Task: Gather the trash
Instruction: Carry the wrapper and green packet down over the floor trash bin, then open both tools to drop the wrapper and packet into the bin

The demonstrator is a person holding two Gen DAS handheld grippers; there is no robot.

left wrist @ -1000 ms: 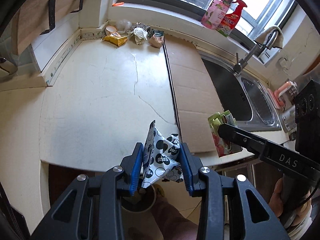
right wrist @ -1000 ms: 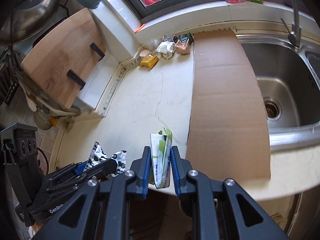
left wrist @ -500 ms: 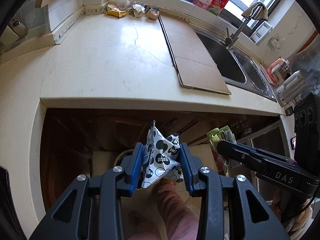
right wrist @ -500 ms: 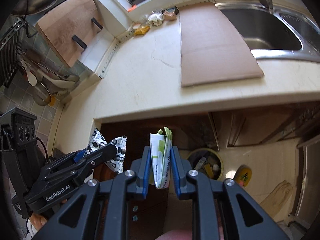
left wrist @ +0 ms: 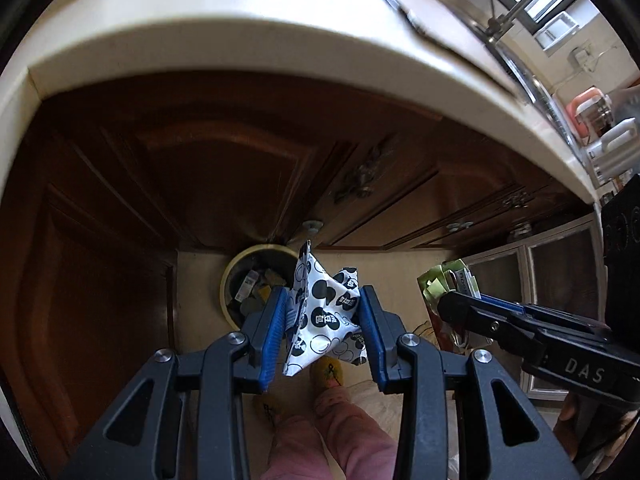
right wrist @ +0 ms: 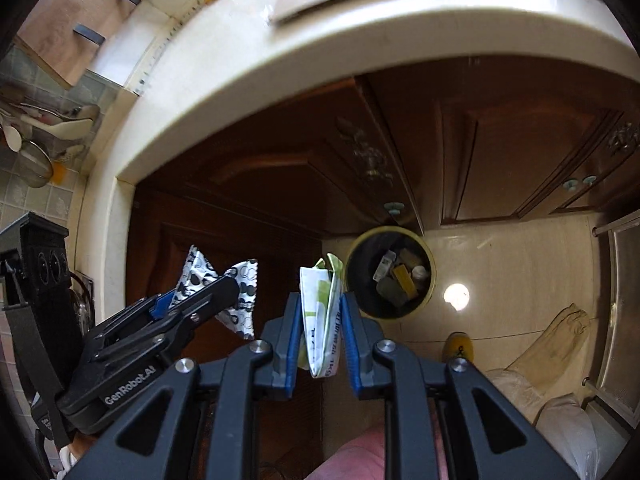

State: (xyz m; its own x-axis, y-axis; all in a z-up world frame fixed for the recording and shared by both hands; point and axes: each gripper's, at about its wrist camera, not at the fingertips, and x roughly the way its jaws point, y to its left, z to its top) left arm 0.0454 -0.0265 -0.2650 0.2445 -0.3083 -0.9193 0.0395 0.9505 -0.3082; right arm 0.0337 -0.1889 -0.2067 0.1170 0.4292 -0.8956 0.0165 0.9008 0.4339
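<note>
Below the counter edge (left wrist: pixel 280 40), a yellow bin (right wrist: pixel 390 274) stood; left gripper (left wrist: pixel 323 316) clamped a spotted wrapper (left wrist: pixel 324 312), right gripper (right wrist: pixel 320 322) pinched a green-white packet (right wrist: pixel 320 312).

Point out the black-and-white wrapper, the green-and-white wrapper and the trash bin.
black-and-white wrapper (left wrist: pixel 324 312), left wrist view, on its spotted middle between the pads.
green-and-white wrapper (right wrist: pixel 320 312), right wrist view, on its white face between the pads.
trash bin (right wrist: pixel 431 268), right wrist view, on its yellow rim's right side.
</note>
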